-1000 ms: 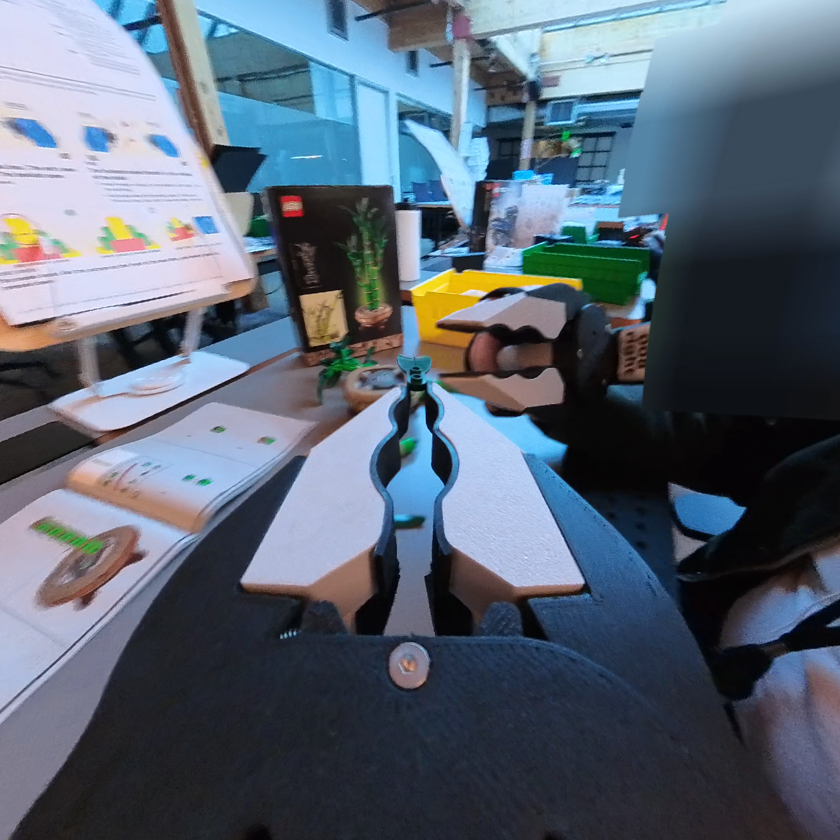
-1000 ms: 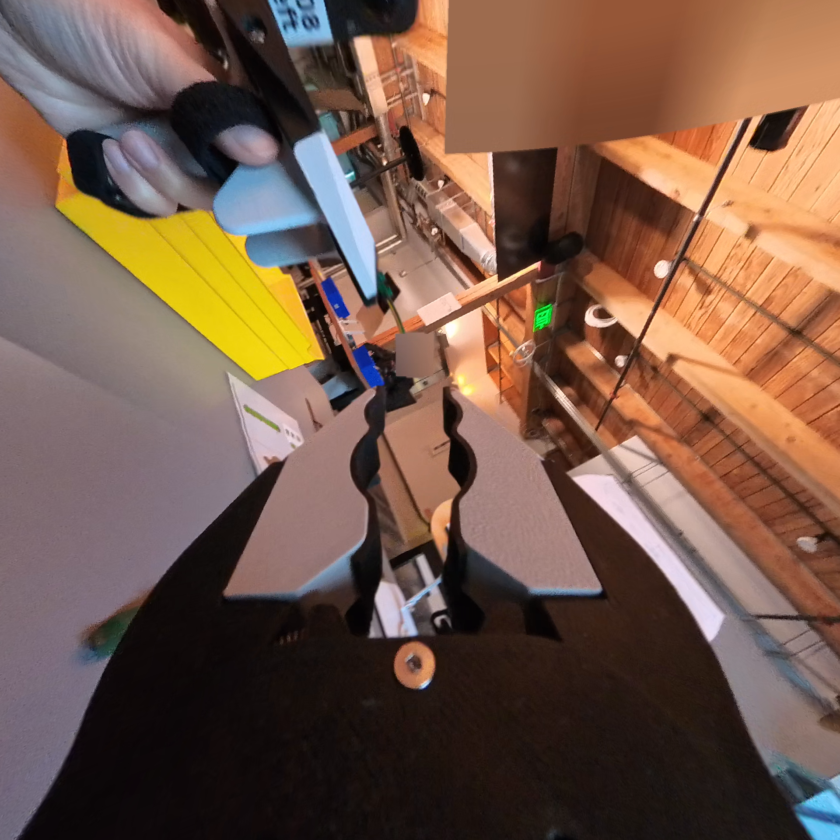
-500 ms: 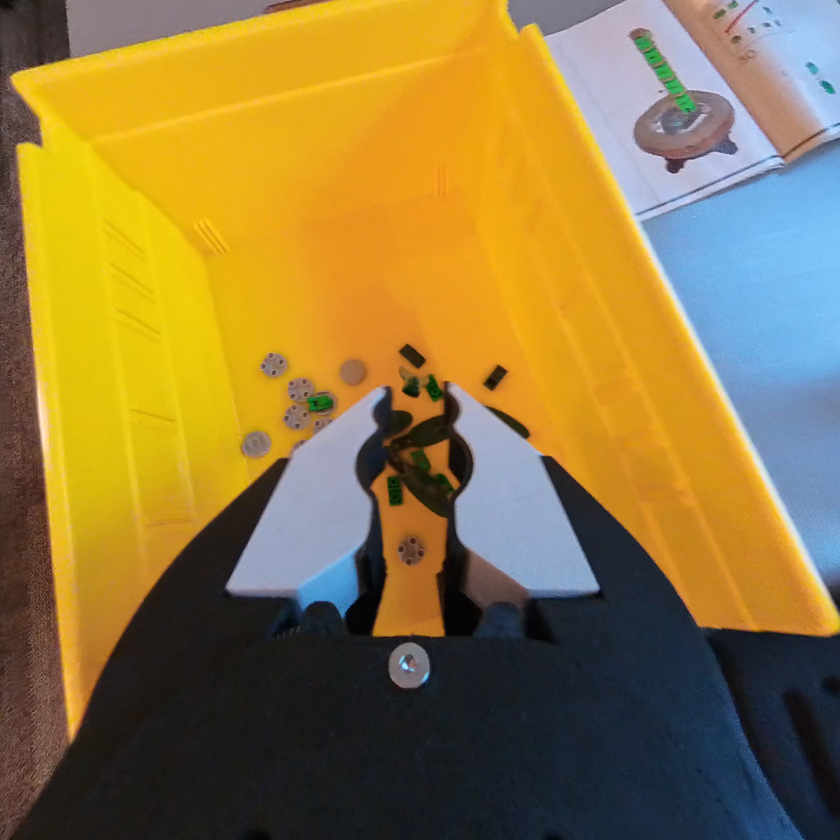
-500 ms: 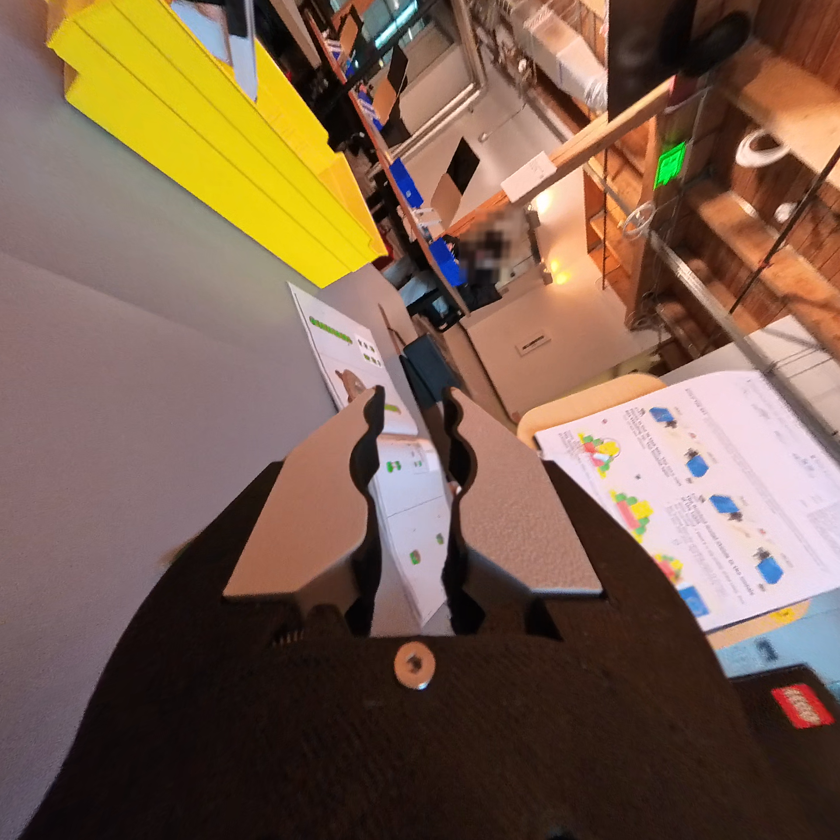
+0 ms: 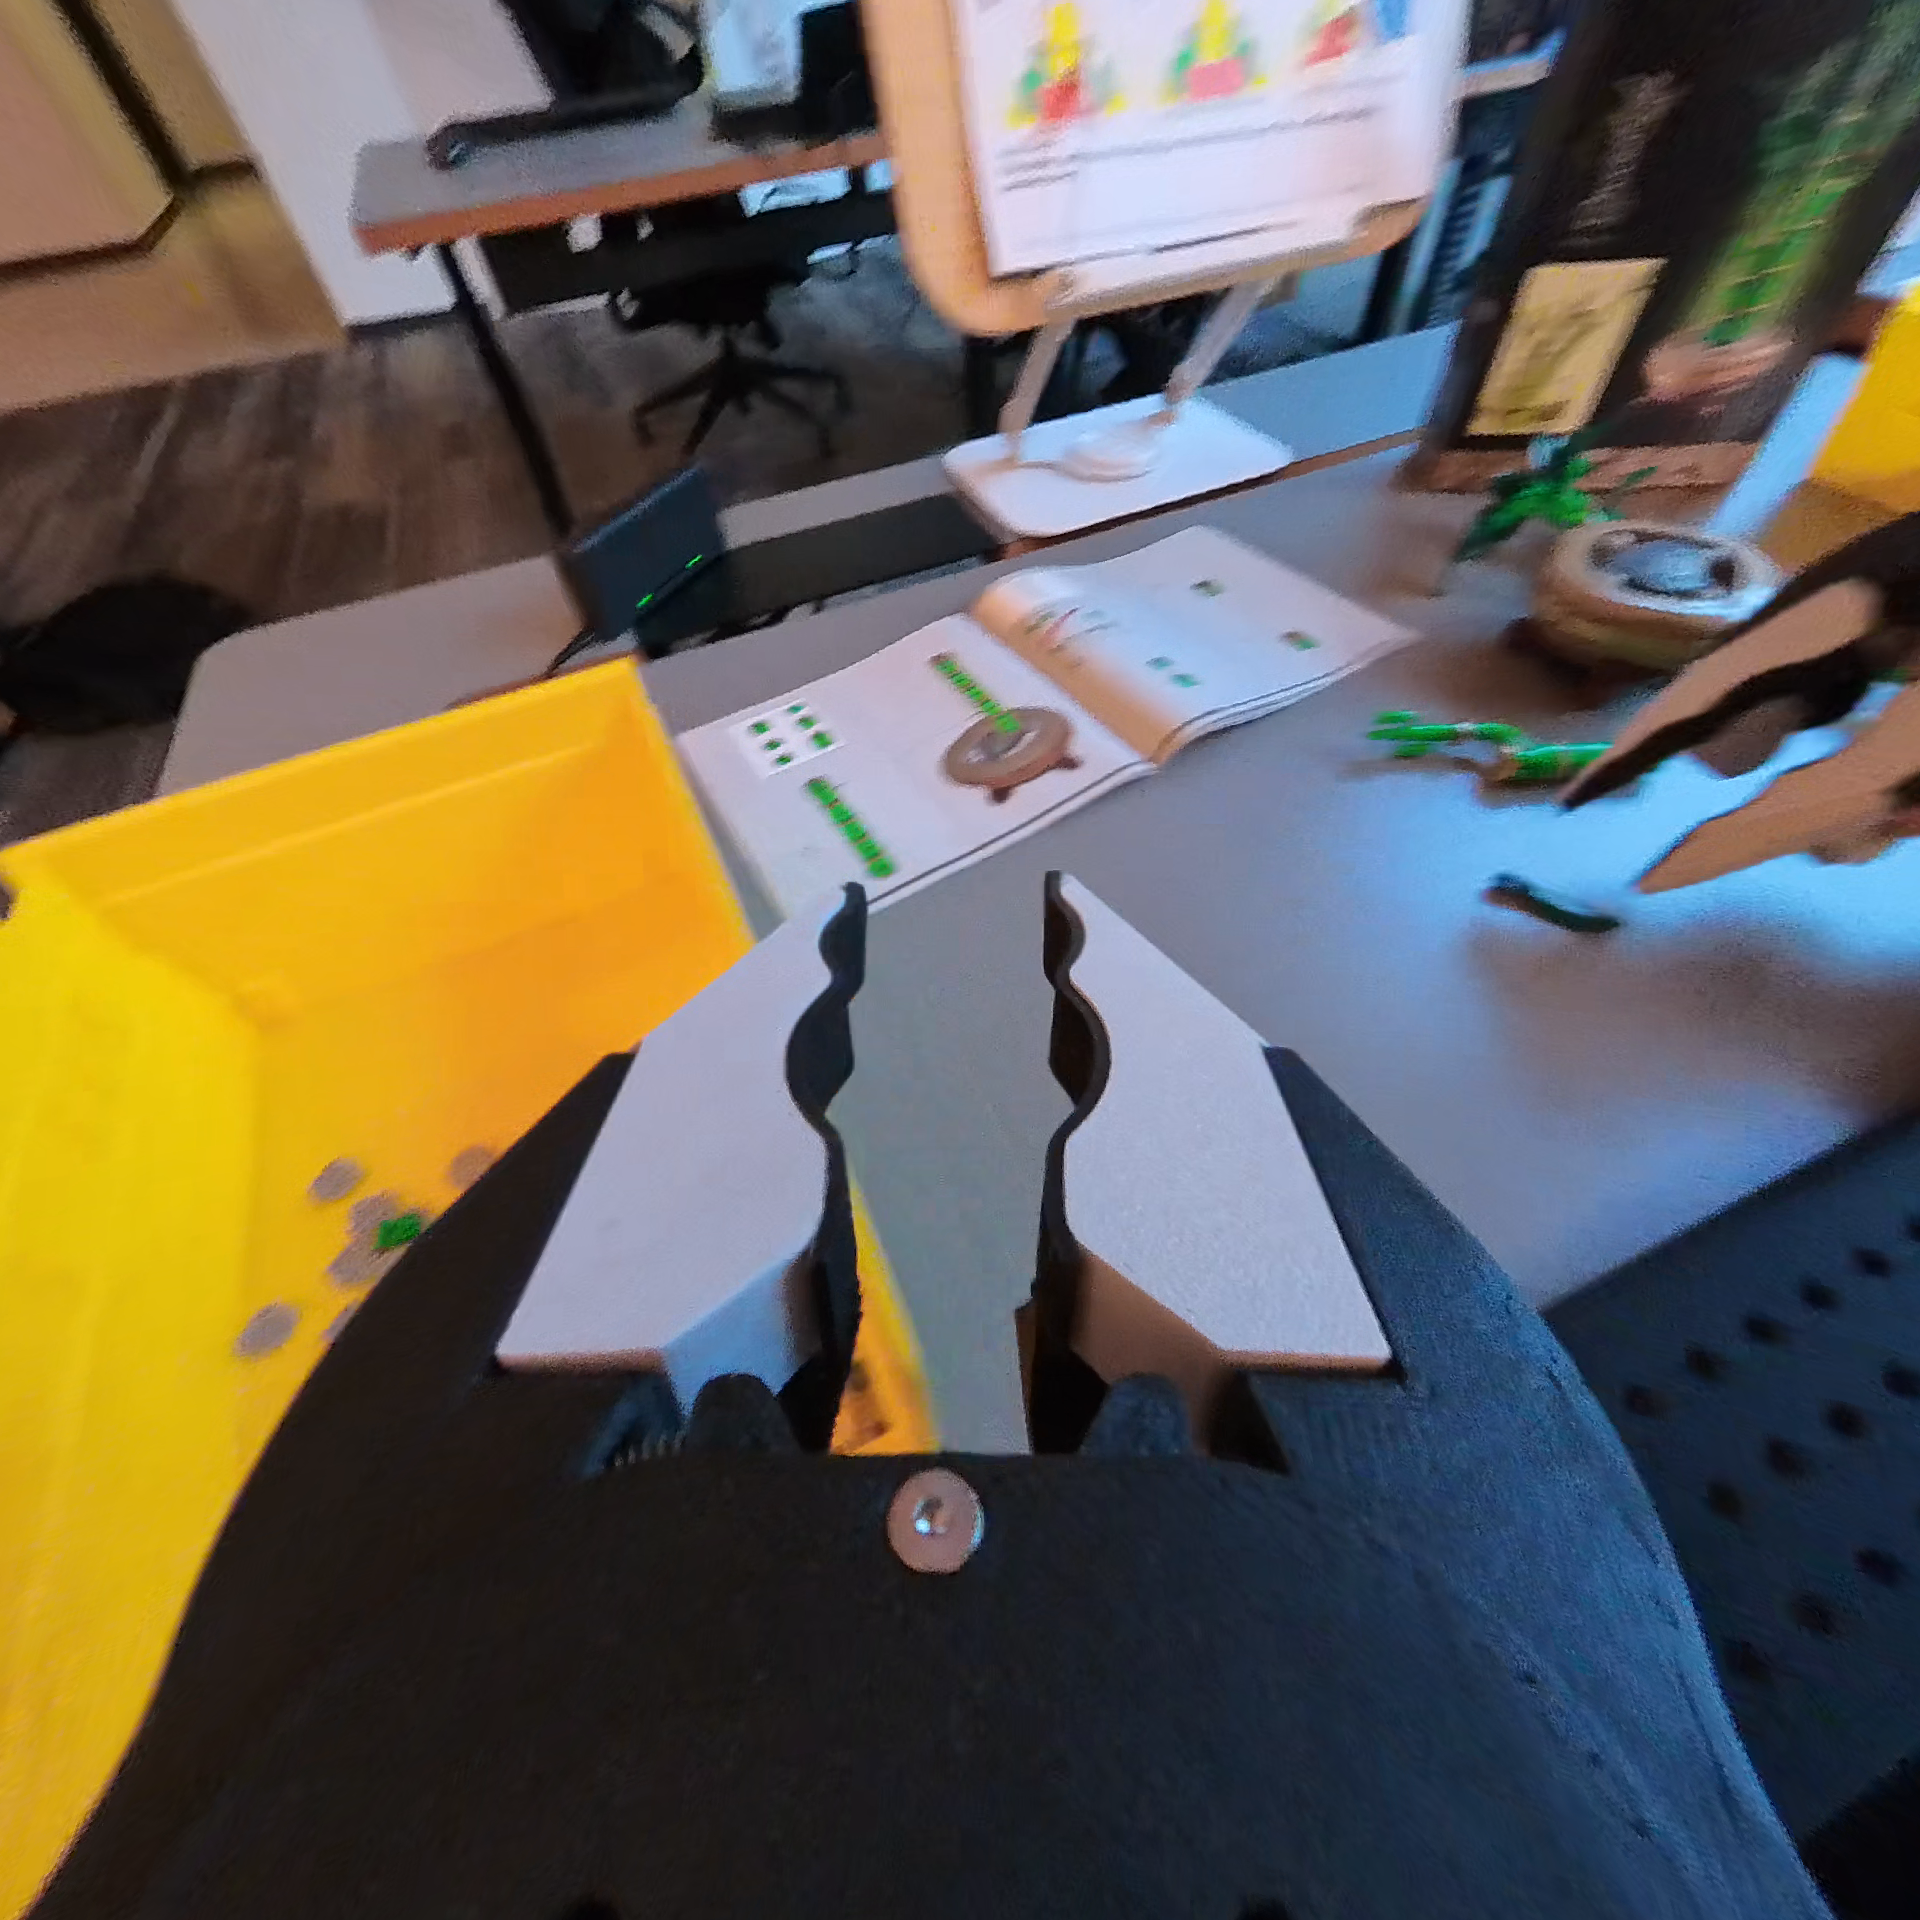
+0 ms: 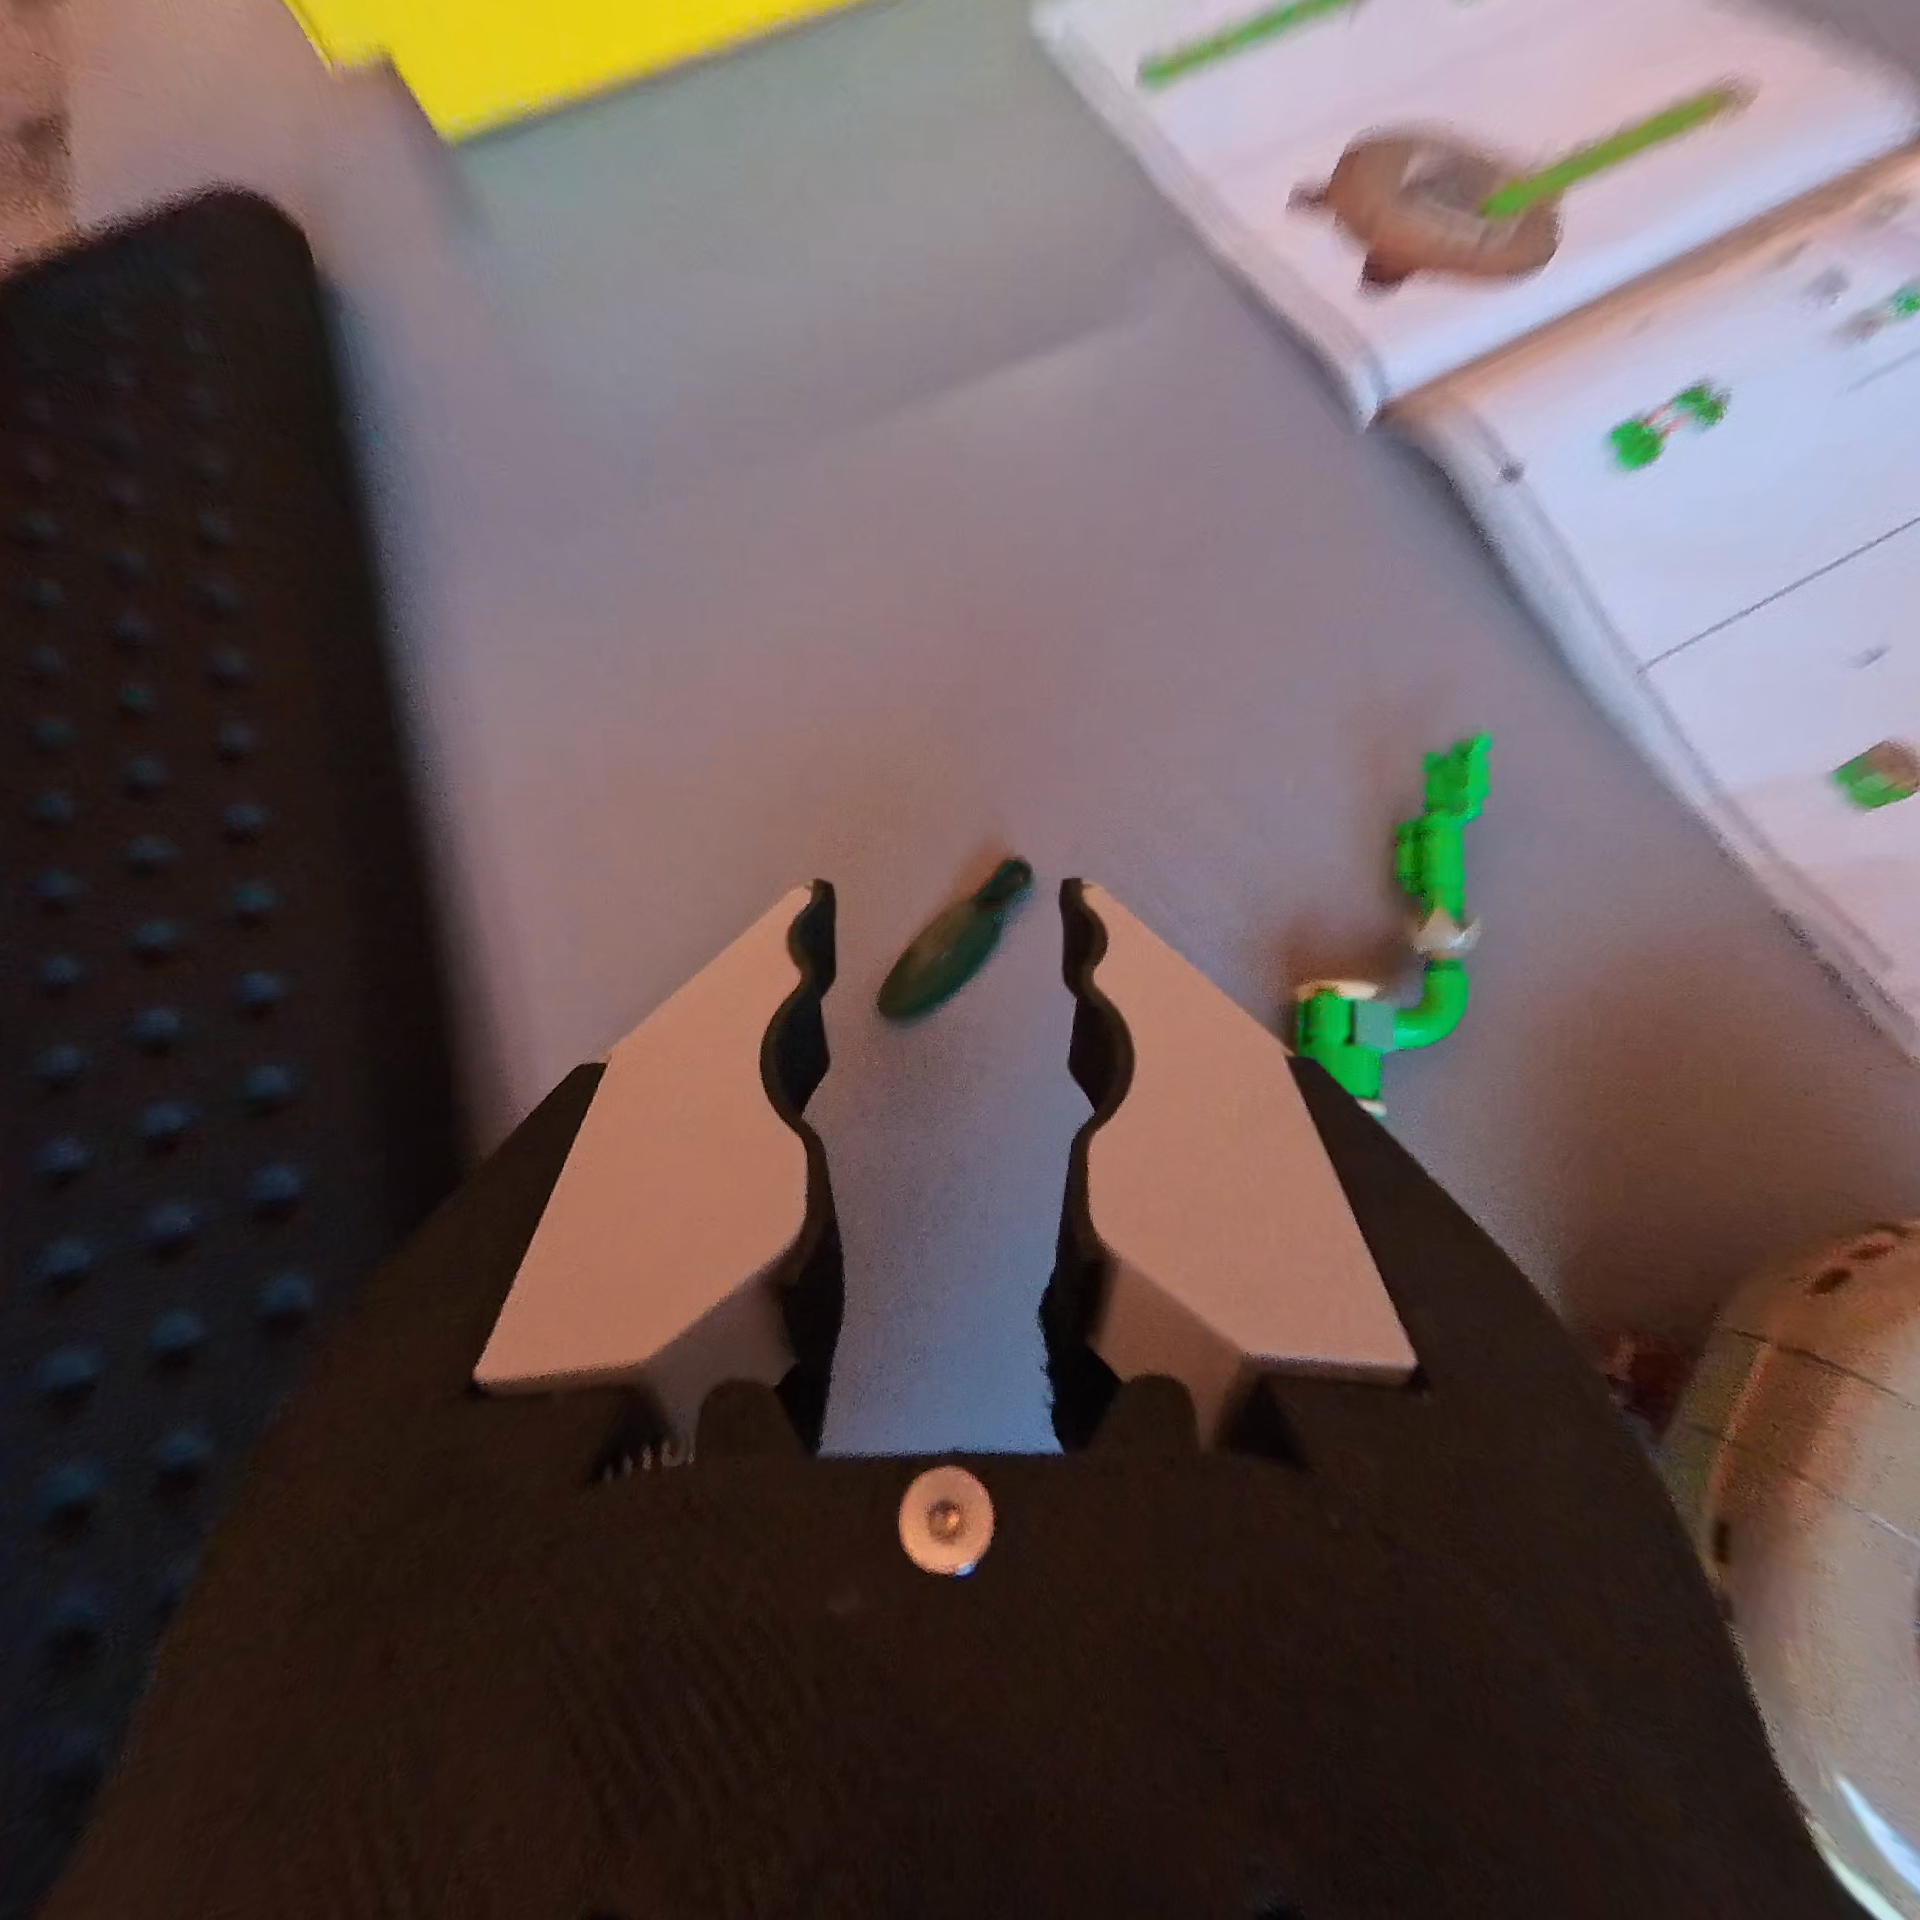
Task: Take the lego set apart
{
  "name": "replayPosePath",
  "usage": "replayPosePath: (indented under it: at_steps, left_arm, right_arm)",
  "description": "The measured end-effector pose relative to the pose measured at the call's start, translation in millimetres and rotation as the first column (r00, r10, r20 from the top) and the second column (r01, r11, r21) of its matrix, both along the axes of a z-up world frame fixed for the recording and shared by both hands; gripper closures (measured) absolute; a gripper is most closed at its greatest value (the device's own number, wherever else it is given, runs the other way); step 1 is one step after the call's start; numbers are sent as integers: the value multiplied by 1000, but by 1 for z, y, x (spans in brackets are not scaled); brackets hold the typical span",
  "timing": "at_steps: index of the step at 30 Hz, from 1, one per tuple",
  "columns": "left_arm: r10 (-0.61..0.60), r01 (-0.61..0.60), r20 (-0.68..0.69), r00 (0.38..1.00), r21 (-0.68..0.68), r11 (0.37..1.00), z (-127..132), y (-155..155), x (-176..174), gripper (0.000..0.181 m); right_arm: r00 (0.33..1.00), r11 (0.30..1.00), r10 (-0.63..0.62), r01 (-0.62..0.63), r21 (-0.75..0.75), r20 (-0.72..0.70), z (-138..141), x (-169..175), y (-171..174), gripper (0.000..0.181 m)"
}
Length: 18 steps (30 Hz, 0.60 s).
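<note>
yellow bin (image 5: 343, 935), round grey pieces (image 5: 343, 1236) inside

Ahead of your right gripper (image 6: 943, 888), parted fingers frame bare grey tabletop (image 6: 831, 520) around a dark green leaf piece (image 6: 951, 943). A bright green jointed stalk (image 6: 1397, 977) lies just right; a black studded mat (image 6: 156, 727) borders the left.

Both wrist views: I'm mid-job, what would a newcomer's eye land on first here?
Probably the bright yellow bin at the left of the left wrist view, with small loose pieces on its floor, beside the open left gripper. In the right wrist view, a dark green leaf piece lies on the grey table right between the tips of the open right gripper. A bright green stem section lies just to its right.
</note>
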State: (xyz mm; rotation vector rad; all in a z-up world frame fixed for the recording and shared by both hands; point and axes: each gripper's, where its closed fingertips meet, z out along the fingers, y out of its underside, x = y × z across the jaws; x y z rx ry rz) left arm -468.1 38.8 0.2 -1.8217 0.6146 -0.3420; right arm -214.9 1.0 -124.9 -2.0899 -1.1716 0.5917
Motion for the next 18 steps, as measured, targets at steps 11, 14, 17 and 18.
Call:
replayPosePath:
  at_steps: [11,14,17,18]
  left_arm:
    - [-281,284,65,957,-33,958,-6,-37,102,154]
    - [-360,370,90,929,-137,919,-36,-41,131,153]
    - [-424,430,76,903,-205,879,-64,-46,159,152]
    - [-449,456,83,890,-224,861,-70,-48,167,152]
  right_arm:
    - [984,996,73,-65,-55,162,-33,5,-10,169]
    - [987,994,105,-107,10,118,-19,-4,-11,181]
    - [989,990,115,-121,66,93,-7,-6,-10,181]
    - [988,987,129,-136,89,88,-5,-8,-10,181]
